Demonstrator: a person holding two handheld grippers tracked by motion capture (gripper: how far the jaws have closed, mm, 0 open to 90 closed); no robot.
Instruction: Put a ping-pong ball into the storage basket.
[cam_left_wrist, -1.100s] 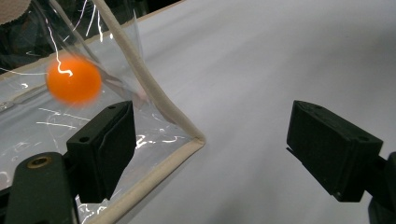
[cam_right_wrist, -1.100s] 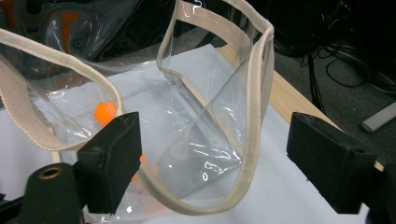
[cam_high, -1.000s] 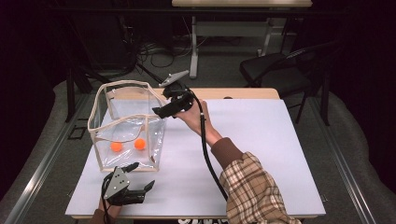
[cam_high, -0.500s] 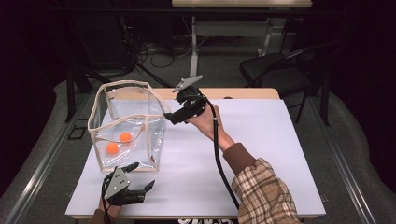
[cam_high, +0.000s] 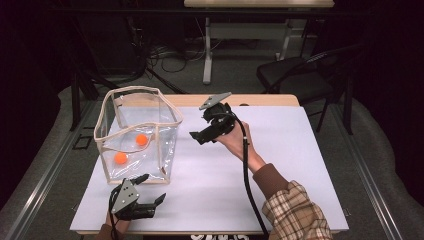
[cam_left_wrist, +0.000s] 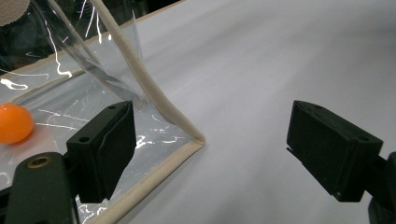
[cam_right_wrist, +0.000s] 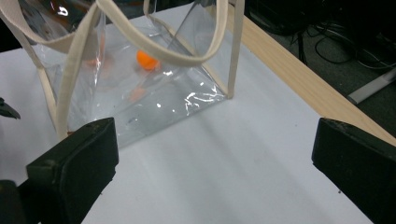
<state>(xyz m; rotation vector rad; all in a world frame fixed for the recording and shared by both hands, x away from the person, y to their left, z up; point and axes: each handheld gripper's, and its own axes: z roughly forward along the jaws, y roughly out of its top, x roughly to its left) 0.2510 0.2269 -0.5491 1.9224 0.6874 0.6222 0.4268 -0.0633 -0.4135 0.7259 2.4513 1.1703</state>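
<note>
1. On the white worktop (cam_high: 280, 165), a clear bag (cam_high: 137, 135) with cream edging stands upright at the left side, mouth open upward.
2. Two orange balls lie inside the bag on its floor: the far ball (cam_high: 142, 139) toward the back, the near ball (cam_high: 120, 158) toward the front-left. They are apart from each other.
3. State of the right tongs (cam_high: 200, 136): jaws wide apart, having just been opening, with nothing between them. They are held above the worktop just right of the bag, pointing toward it.
4. State of the left tongs (cam_high: 150, 192): jaws apart, empty. They rest low at the worktop's front edge, just in front of the bag's near corner.
5. Progress, as judged: both balls are already in the bag, and no further ball lies on the worktop. The loading step appears complete. What is left, if anything, is likely handling of the bag itself.
6. View differences:
   - The high view gives the whole layout and both balls.
   - The left gripper view shows the bag's bottom corner seam (cam_left_wrist: 194, 140) lying between the left jaws without contact, plus one ball (cam_left_wrist: 14, 122) behind the plastic.
   - The right gripper view shows the bag's looped rim (cam_right_wrist: 154, 44) from the side, and one ball (cam_right_wrist: 147, 60) through the wall.
</note>
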